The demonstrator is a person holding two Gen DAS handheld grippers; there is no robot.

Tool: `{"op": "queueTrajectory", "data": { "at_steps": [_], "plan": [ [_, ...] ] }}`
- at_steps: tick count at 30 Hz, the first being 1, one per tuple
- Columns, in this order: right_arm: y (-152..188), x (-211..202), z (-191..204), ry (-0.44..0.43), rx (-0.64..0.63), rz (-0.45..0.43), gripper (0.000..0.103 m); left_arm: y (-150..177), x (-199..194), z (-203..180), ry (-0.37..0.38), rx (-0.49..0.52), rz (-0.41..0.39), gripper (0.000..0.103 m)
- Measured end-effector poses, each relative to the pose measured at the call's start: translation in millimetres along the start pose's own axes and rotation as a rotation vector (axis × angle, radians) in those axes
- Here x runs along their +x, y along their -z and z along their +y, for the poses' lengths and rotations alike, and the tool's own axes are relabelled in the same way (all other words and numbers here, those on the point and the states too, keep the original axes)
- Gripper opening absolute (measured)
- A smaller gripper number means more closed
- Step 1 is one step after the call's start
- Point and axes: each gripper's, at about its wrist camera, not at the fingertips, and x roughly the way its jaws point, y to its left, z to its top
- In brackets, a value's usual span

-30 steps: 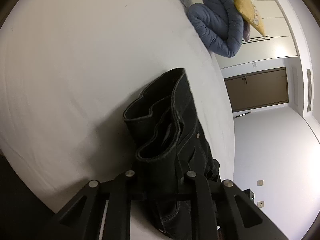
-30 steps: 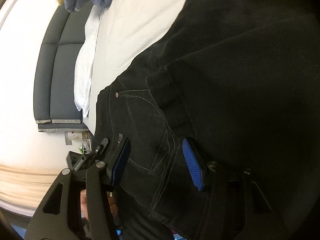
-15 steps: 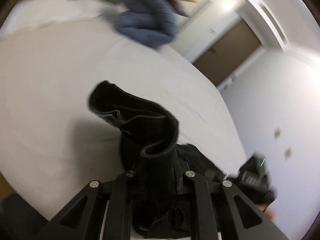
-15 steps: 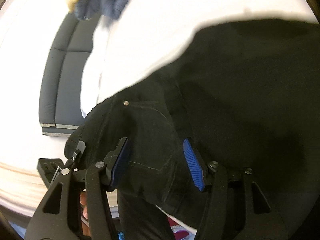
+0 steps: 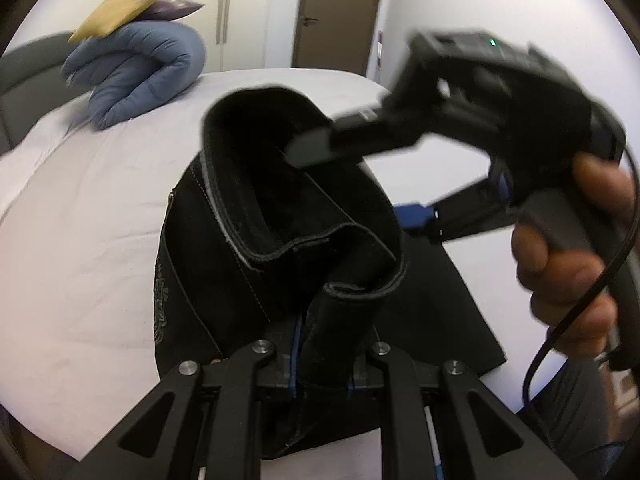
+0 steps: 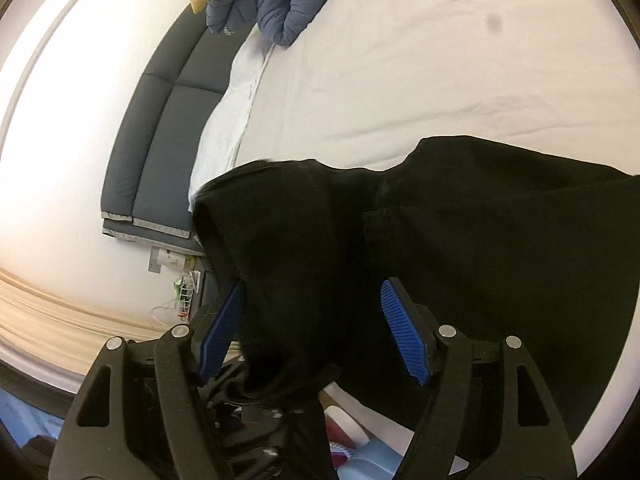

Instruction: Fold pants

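Note:
Black denim pants lie on a white bed. My left gripper is shut on the pants' waistband and holds it raised, the band curling up in front of the camera. My right gripper shows in the left wrist view, held in a hand, its jaws wide apart around the raised waistband. In the right wrist view the pants spread to the right over the bed, and the right gripper is open with black cloth between its blue pads, not pinched.
A rolled blue duvet with a yellow pillow lies at the head of the bed, near a dark grey headboard. A brown door and wardrobe stand behind. Clutter lies on the floor by the bed edge.
The left gripper has swung round with the waistband, so the room now looks upright and the right gripper has come into its view. The right gripper has pulled back from the pocket area, still open.

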Motion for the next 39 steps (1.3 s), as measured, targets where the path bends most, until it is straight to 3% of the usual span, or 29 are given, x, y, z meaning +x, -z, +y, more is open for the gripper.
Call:
{"op": "queueTrajectory", "data": {
  "at_steps": [6, 14, 15, 18, 19, 21, 32, 39],
  "plan": [
    [10.7, -13.0, -4.5, 0.021, 0.024, -0.018, 0.076, 8.0, 6.6, -37.9, -0.043, 0.144, 0.023, 0.016],
    [31.1, -15.0, -18.8, 0.235, -0.060, 0.013, 0.074, 18.2, 17.6, -82.4, -0.074, 0.308, 0.050, 0.016],
    [33.6, -14.7, -20.6, 0.255, -0.078, 0.017, 0.069, 18.6, 18.1, -85.4, -0.076, 0.318, 0.052, 0.016],
    [39.8, -16.6, -29.0, 0.319, -0.125, 0.014, 0.042, 19.6, 25.0, -90.1, -0.077, 0.337, 0.070, 0.016],
    [40.7, -18.9, -30.8, 0.323, -0.129, 0.006, 0.029, 20.4, 27.1, -91.6, -0.075, 0.339, 0.074, 0.016],
    [42.6, -25.9, -39.0, 0.352, -0.127, -0.017, 0.015, 19.9, 31.0, -95.2, -0.071, 0.347, 0.078, 0.016],
    [53.8, -73.8, -84.6, 0.262, -0.056, -0.142, 0.012, 1.9, 51.0, -116.7, -0.029, 0.416, 0.072, 0.017],
    [57.2, -68.1, -126.8, 0.243, 0.010, -0.163, 0.012, 3.0, 72.9, -128.5, -0.029, 0.432, 0.117, 0.018]
  ]
}}
